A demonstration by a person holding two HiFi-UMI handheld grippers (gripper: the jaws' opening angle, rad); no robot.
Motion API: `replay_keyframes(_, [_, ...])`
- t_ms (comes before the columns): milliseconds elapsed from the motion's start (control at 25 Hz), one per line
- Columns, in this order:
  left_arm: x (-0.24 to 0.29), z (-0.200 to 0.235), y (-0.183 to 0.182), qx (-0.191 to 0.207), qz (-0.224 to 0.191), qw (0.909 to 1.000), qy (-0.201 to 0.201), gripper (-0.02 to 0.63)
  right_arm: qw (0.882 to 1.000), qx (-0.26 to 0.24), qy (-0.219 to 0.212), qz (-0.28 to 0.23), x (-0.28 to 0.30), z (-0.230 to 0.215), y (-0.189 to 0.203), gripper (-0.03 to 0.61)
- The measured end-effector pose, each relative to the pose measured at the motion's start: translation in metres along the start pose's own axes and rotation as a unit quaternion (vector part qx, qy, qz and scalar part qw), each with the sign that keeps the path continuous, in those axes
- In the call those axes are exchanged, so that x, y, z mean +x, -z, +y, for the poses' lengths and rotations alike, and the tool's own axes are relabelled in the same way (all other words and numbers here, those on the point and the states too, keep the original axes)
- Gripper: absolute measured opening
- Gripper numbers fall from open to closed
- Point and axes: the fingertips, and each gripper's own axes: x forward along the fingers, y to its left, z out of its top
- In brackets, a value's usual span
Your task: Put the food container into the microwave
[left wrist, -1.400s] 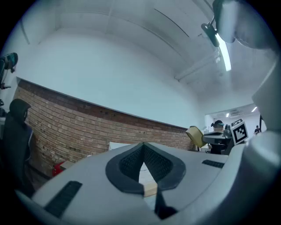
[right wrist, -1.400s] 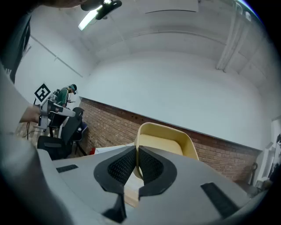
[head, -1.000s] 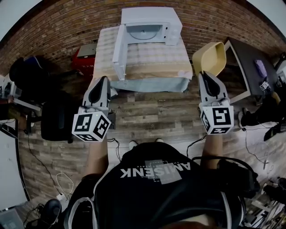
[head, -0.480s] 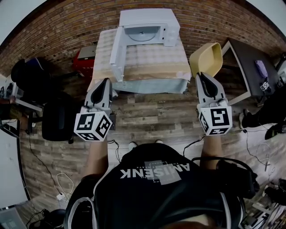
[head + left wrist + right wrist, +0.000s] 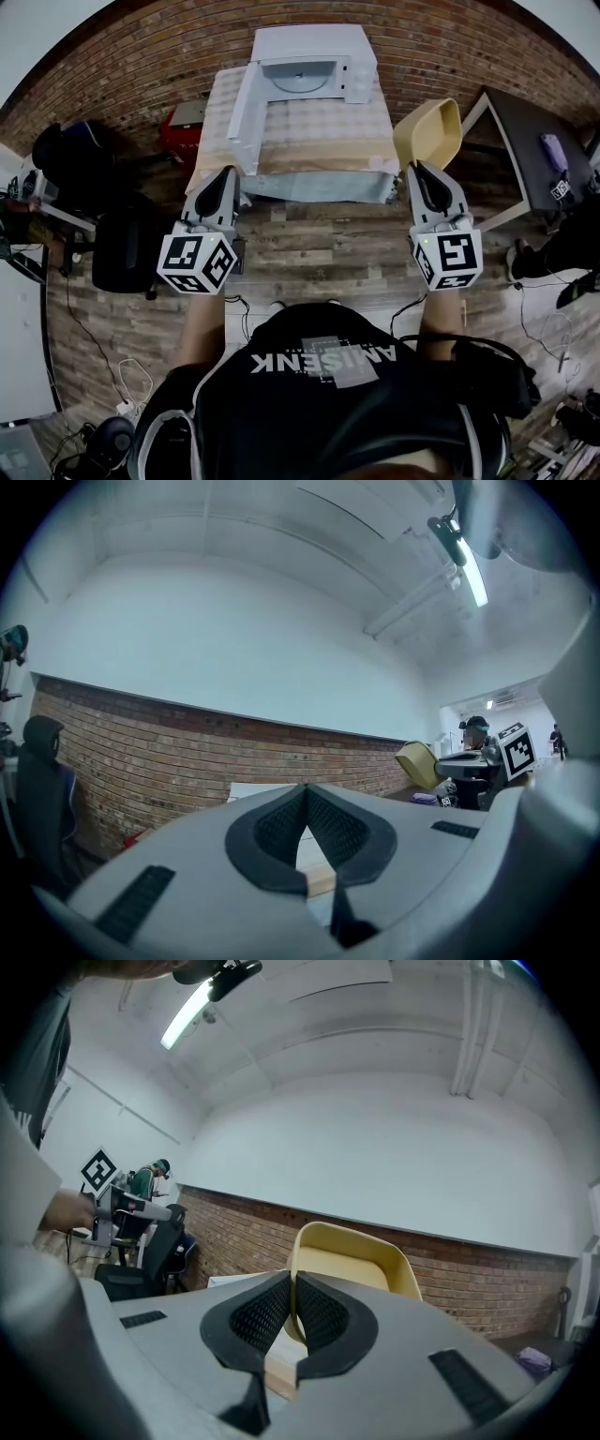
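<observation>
White microwave (image 5: pixel 309 42); yellow food container (image 5: pixel 429 131); pale checked tablecloth (image 5: pixel 323 117); red-brown brick wall (image 5: pixel 141 66); brown plank floor (image 5: pixel 319 248).

You hold two hand-held grippers: left hand-held gripper (image 5: pixel 228 173), right hand-held gripper (image 5: pixel 414 169). Two marker cubes, one per gripper: left cube (image 5: pixel 195 263), right cube (image 5: pixel 448 259). One microwave (image 5: pixel 307 58), its single door (image 5: pixel 246 111) open. One worktop (image 5: pixel 319 127) under it. One yellow chair (image 5: pixel 429 131). One dark desk (image 5: pixel 525 127) at your right, one purple item (image 5: pixel 551 148) on it. One black office chair (image 5: pixel 117 246) at your left. One red box (image 5: pixel 183 129).
</observation>
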Motion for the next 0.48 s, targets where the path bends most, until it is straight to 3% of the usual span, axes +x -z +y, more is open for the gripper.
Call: replay_keyframes(480, [0.012,-0.038,0.010,0.007,-0.001,0.9992,-0.038,0.011,0.999,0.015,-0.020,-0.022,-0.006,-0.040,0.021,0.052])
